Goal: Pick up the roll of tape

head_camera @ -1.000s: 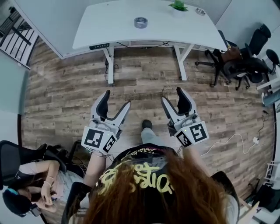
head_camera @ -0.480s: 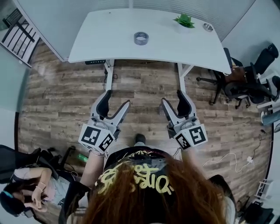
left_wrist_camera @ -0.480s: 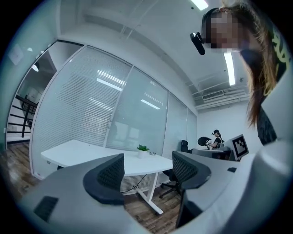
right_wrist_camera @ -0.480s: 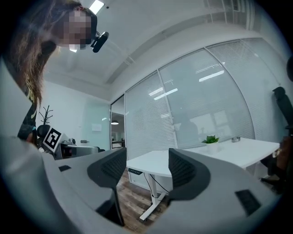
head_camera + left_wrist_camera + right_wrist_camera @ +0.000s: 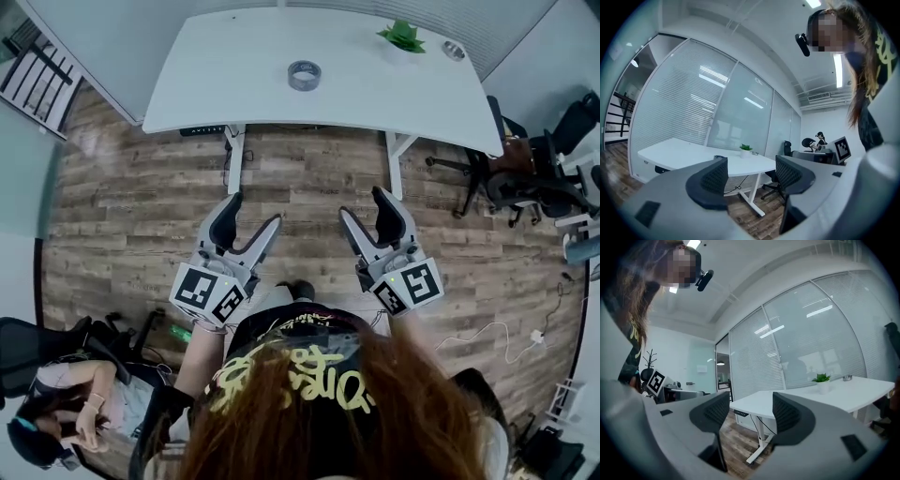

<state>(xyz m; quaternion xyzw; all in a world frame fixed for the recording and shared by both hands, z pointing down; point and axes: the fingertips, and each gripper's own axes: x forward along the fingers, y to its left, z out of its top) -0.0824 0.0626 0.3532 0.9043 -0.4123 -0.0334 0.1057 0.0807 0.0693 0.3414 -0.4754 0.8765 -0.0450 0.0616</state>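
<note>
The grey roll of tape (image 5: 304, 75) lies flat on the white desk (image 5: 216, 84), near the middle of its top. Both grippers hang over the wooden floor, well short of the desk and pointing toward it. My left gripper (image 5: 250, 214) is open; its jaws have just been closing a little, with nothing between them. My right gripper (image 5: 366, 204) is open and empty too. In the left gripper view the tape (image 5: 719, 157) peeks out behind the left pad, far beyond the gripper (image 5: 750, 176). The right gripper view shows only desk between the jaws (image 5: 749, 416).
A small potted plant (image 5: 401, 37) and a metal dish (image 5: 454, 50) sit at the desk's far right. Dark office chairs (image 5: 539, 164) stand to the right of the desk. A seated person (image 5: 66, 422) is at the lower left. Glass walls stand behind the desk.
The desk and tape have come lower in the head view, so I stand nearer to them. Both grippers went forward with me and keep the same pose.
</note>
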